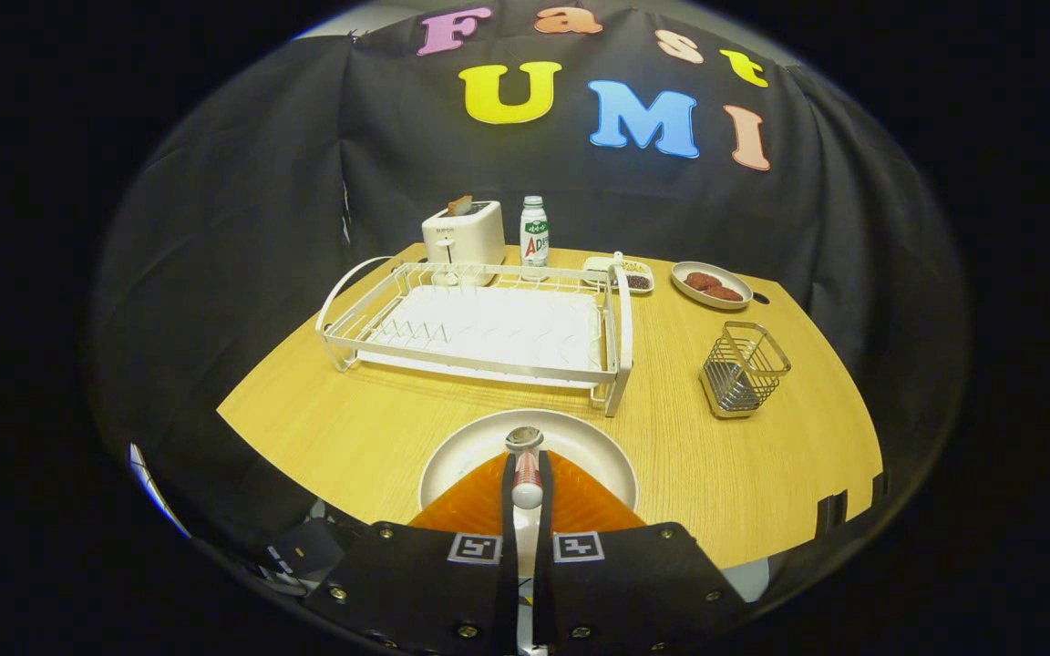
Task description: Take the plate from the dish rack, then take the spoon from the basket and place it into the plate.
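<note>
Both fingers point(526, 483) tight on spoon point(525, 465), above plate point(593, 456).

Wooden surface point(379, 428) with kitchen things

On it stood a plate point(598, 446), dish rack point(479, 328), wire basket point(744, 369), toaster point(464, 235), bottle point(534, 232) and two small dishes.

White plate point(580, 446) flat on the worktop, near of the empty white dish rack point(479, 323); spoon point(525, 465) clamped between the hand-held gripper's point(526, 474) fingers above the plate; wire basket point(744, 369) to the right.
</note>
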Demonstrator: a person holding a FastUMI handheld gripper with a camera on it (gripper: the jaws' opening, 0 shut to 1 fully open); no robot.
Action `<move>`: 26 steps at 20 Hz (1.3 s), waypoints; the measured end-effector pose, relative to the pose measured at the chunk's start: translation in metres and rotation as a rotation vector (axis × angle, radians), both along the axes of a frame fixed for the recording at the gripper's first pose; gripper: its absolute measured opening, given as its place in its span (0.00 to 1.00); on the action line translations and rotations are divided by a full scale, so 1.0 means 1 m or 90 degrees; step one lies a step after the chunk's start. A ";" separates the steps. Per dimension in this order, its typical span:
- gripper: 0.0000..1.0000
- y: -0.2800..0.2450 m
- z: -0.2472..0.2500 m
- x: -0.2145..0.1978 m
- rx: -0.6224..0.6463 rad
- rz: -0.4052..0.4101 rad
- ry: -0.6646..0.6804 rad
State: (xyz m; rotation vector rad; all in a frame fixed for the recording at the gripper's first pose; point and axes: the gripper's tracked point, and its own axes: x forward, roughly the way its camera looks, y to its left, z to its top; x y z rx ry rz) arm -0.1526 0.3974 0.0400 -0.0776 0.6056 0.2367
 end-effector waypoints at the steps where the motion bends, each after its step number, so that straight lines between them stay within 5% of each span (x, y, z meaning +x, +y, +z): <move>1: 0.06 -0.002 -0.001 0.002 -0.001 -0.005 0.001; 19: 0.16 0.002 -0.018 0.012 0.012 0.000 0.028; 20: 0.21 0.005 -0.017 0.012 0.015 0.003 0.028; 23: 0.67 0.003 -0.016 0.014 0.013 -0.003 0.026; 25: 0.67 0.001 -0.013 0.016 0.015 -0.006 0.020; 26: 0.77 -0.001 -0.010 0.017 0.016 -0.009 0.013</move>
